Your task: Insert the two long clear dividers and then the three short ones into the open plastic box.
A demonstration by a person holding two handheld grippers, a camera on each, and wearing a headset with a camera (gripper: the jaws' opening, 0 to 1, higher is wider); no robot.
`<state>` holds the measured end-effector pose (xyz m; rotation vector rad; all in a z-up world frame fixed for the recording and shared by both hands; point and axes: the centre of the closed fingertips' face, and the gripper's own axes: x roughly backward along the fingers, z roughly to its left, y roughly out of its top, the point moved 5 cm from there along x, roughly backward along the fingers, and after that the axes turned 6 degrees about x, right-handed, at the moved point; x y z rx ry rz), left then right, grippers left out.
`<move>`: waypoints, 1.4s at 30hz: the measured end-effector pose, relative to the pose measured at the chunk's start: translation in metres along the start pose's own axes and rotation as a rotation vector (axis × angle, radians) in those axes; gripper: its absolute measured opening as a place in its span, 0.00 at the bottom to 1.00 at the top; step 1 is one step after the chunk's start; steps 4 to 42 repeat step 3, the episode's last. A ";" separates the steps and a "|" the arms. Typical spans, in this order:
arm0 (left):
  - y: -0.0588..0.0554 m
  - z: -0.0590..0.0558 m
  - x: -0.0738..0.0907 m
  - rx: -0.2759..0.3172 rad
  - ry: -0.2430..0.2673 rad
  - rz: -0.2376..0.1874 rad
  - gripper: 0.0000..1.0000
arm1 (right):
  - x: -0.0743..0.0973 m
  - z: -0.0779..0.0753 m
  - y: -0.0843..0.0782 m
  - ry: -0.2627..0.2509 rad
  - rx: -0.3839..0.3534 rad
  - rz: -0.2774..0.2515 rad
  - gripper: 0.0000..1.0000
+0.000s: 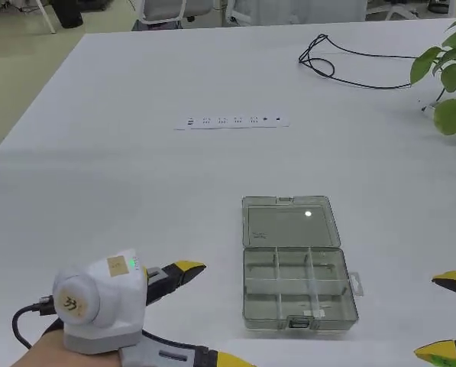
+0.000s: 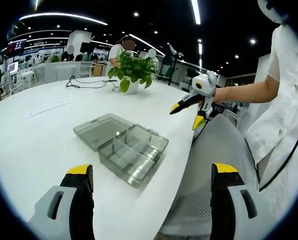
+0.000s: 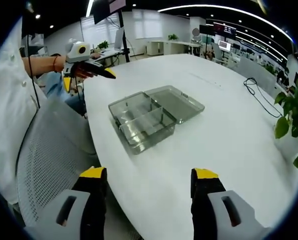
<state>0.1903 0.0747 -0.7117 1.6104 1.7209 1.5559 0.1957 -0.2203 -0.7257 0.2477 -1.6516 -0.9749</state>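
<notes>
The open clear plastic box (image 1: 252,306) lies on the white table, its lid (image 1: 289,222) folded flat toward the far side. Clear dividers (image 1: 308,279) stand inside it and split it into several compartments. My left gripper (image 1: 212,313) is at the near left of the box, open and empty. My right gripper (image 1: 441,316) is at the right edge, also open and empty. In the left gripper view the box (image 2: 134,152) lies beyond my open jaws (image 2: 151,172), with the right gripper (image 2: 188,112) further off. In the right gripper view the box (image 3: 144,120) lies ahead of my open jaws (image 3: 149,173), and the left gripper (image 3: 89,75) is beyond it.
A white power strip (image 1: 231,121) lies mid-table behind the box. A black cable (image 1: 342,65) loops at the far right, beside a green plant (image 1: 449,76). A mesh chair seat (image 3: 49,150) sits below the near table edge.
</notes>
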 end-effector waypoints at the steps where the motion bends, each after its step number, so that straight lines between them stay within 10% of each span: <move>1: 0.000 0.000 0.000 0.000 0.000 0.000 1.00 | 0.000 0.000 0.000 -0.001 -0.002 -0.003 0.70; 42: 0.000 0.000 0.000 0.000 0.000 0.000 1.00 | 0.000 0.000 0.000 -0.002 -0.002 -0.006 0.70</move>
